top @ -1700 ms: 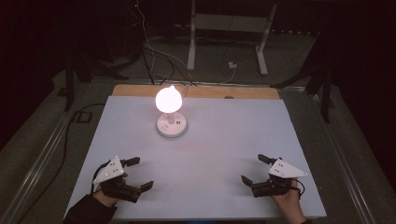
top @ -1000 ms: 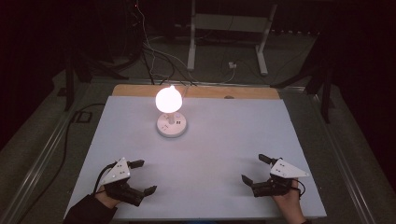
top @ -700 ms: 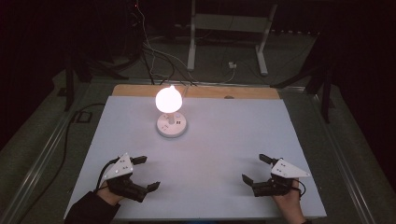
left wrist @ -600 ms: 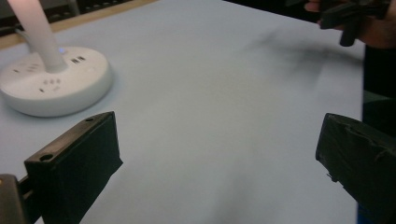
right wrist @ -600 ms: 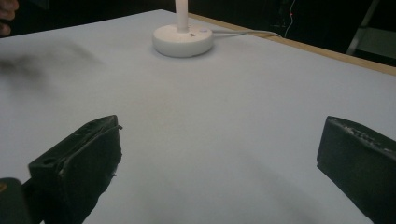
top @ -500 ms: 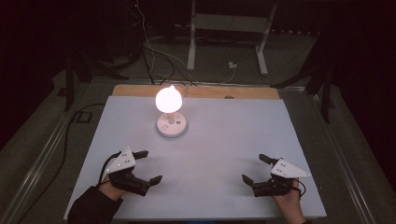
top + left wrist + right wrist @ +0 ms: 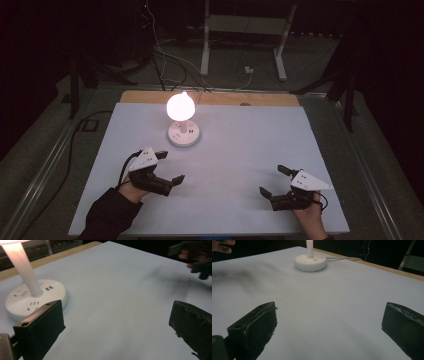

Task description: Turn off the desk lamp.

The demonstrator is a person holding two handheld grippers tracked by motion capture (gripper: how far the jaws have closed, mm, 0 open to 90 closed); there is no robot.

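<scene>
A lit lamp (image 7: 180,106) glows on a round white base (image 7: 184,134) with sockets, at the table's far left-middle. The same base (image 7: 30,298) sits just beyond my left jaws, its stem (image 7: 22,265) rising above it. My left gripper (image 7: 169,167) stands open a short way in front of the base, empty. My right gripper (image 7: 274,181) rests open and empty near the front right of the table. In the right gripper view the lamp base (image 7: 310,262) lies far ahead.
The white table top (image 7: 250,145) has a wooden strip (image 7: 220,98) along its far edge. Cables (image 7: 165,60) and a metal stand (image 7: 245,30) lie on the dark floor behind. A cord (image 7: 347,258) runs from the base toward the far edge.
My left gripper has moved forward and to the right, closer to the lamp base. The right gripper has stayed where it was.
</scene>
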